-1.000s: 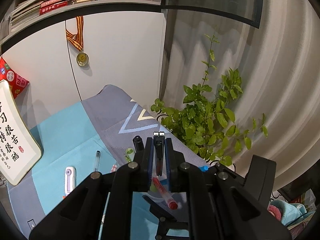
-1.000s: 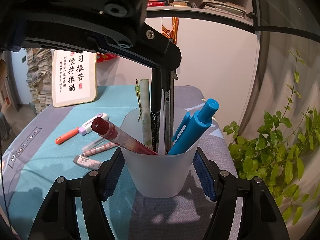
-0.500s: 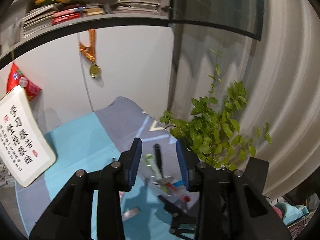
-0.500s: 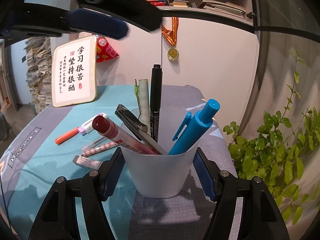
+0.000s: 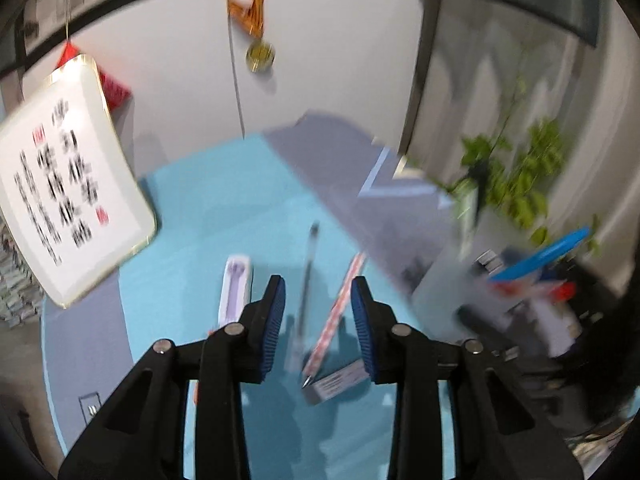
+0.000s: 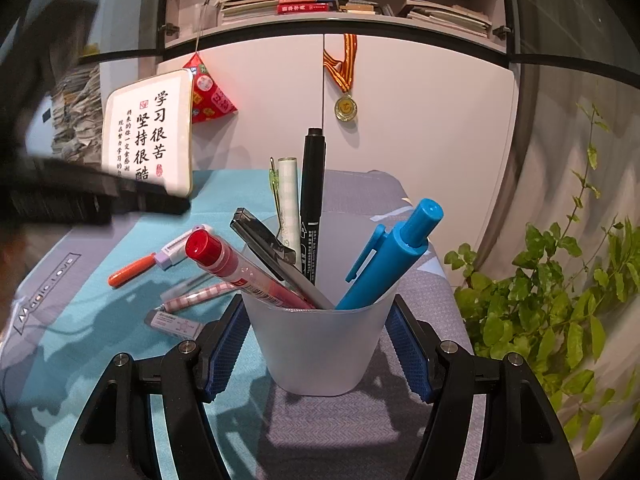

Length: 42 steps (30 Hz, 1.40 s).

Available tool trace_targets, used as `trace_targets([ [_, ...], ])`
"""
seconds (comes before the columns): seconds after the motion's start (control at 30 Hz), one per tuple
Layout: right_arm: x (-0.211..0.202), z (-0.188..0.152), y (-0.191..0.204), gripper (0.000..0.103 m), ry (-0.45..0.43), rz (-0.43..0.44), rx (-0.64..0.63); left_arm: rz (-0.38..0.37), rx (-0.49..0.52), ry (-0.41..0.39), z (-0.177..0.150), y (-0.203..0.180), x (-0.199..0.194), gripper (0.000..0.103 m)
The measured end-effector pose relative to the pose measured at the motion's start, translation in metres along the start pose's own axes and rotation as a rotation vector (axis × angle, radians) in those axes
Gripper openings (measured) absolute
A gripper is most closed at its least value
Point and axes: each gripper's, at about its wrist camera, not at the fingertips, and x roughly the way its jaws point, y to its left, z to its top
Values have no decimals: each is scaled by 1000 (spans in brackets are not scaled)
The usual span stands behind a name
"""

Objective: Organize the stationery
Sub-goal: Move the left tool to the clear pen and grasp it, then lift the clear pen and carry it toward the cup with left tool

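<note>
Closing empty above the checked pen [image 5: 338, 312], the left gripper [image 5: 318, 320] may snag the eraser [image 5: 338, 380], while the right gripper [image 6: 316, 344] jaws pinch the cup [image 6: 320, 352].

A table covered by a teal and grey cloth [image 6: 120, 364] fills the lower frame. On it stand a translucent cup [image 6: 320, 344] at centre and a framed calligraphy plaque [image 6: 148, 136] upper left; an orange-capped correction tape [image 6: 160, 258], a clear pen [image 5: 306, 276], a pink checked pen [image 6: 200, 294] and an eraser [image 6: 174, 322] lie left of the cup.

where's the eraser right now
In the right wrist view the eraser lies on the teal cloth left of the cup, just in front of the checked pencil.
</note>
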Motion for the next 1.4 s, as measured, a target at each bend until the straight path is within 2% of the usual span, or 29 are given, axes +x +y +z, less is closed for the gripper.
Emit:
trace_targets([
  [0.1, 0, 1, 0, 70, 2, -3, -2, -12, -25, 45, -7, 9, 18, 24],
  [0.27, 0, 1, 1, 70, 4, -4, -3, -39, 2, 84, -16, 9, 35, 23],
  [0.43, 0, 1, 1, 70, 6, -4, -3, -22, 8, 116, -21, 10, 46, 17],
  [0.7, 0, 1, 1, 70, 7, -4, -3, 5, 21, 117, -30, 14, 51, 17],
  [0.77, 0, 1, 1, 70, 7, -5, -4, -2, 23, 111, -34, 15, 49, 10],
  [0.87, 0, 1, 1, 70, 7, -4, -3, -8, 18, 109, -39, 14, 45, 10],
  [1.03, 0, 1, 1, 70, 7, -5, -4, -32, -5, 51, -41, 15, 20, 10],
  [1.4, -1, 2, 2, 70, 9, -14, -11, -25, -51, -127, -31, 23, -54, 10],
])
